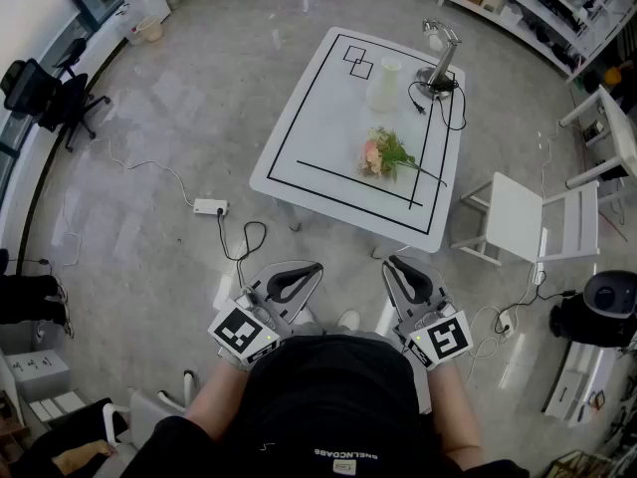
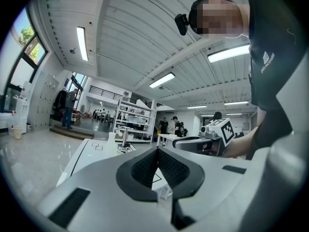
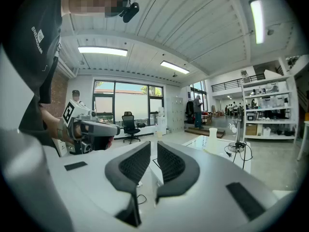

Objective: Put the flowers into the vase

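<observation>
- The power strip and its cords are lying on the floor between the person and the table. A foot could be catching them on the walk in.
- The left gripper is being held at waist height, well apart from the table, with its jaws pressed together on nothing. If it is not opened before reaching in, it is likely to be shoving the flowers instead of taking them.
- The flowers are lying flat on the near right part of the table, well apart from the vase, which is standing upright toward the far edge. The thin stems could be slipping or bending under a hard pinch.
- The vase is looking light, so stems nudging its rim could be tipping it.
- The right gripper is likewise closed and empty, pointing toward the table.
- The black cable is trailing from the stand just beside both vase and flowers. A jaw could be hooking it.
- In the left gripper view, the left gripper's own body is hiding the flowers, and the vase is showing only as a tiny pale shape.
- In the right gripper view, the vase is showing past the right gripper, but the flowers are hiding behind it.
- How many stems there are, and how wide the vase's mouth is, is staying too small to tell.
</observation>
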